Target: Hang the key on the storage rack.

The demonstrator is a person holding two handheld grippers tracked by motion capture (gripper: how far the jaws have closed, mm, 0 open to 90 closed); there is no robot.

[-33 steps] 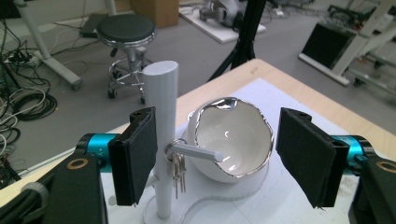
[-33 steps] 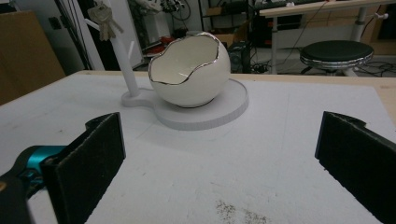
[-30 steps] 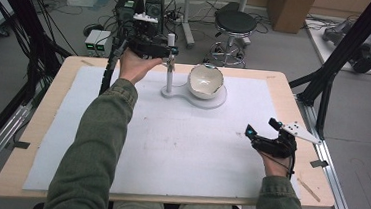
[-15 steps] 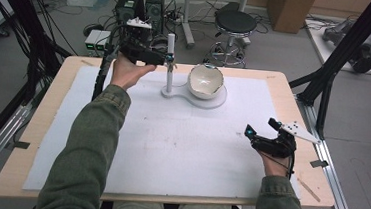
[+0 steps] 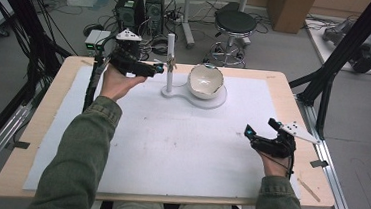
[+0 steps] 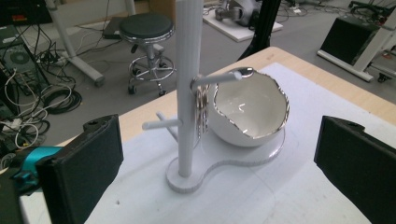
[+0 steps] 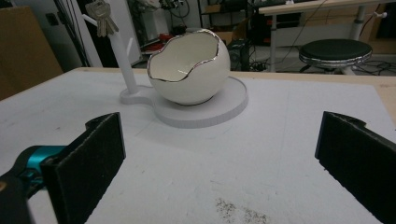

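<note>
Keys (image 6: 201, 109) on stand peg | left tongs (image 5: 162, 68) level, agape beside

Centre and lower frame: bare white mat (image 5: 180, 149), open passage.
Upper centre: white post (image 5: 169, 63) with pegs and hanging keys (image 5: 170, 62), egg-shaped bowl (image 5: 206, 81) just right of it, both on one base.
Upper left: left gripper (image 5: 162, 68), jaws wide apart with nothing between, close beside post.
Lower right: right gripper (image 5: 251, 136), jaws wide, well apart from the stand.
</note>
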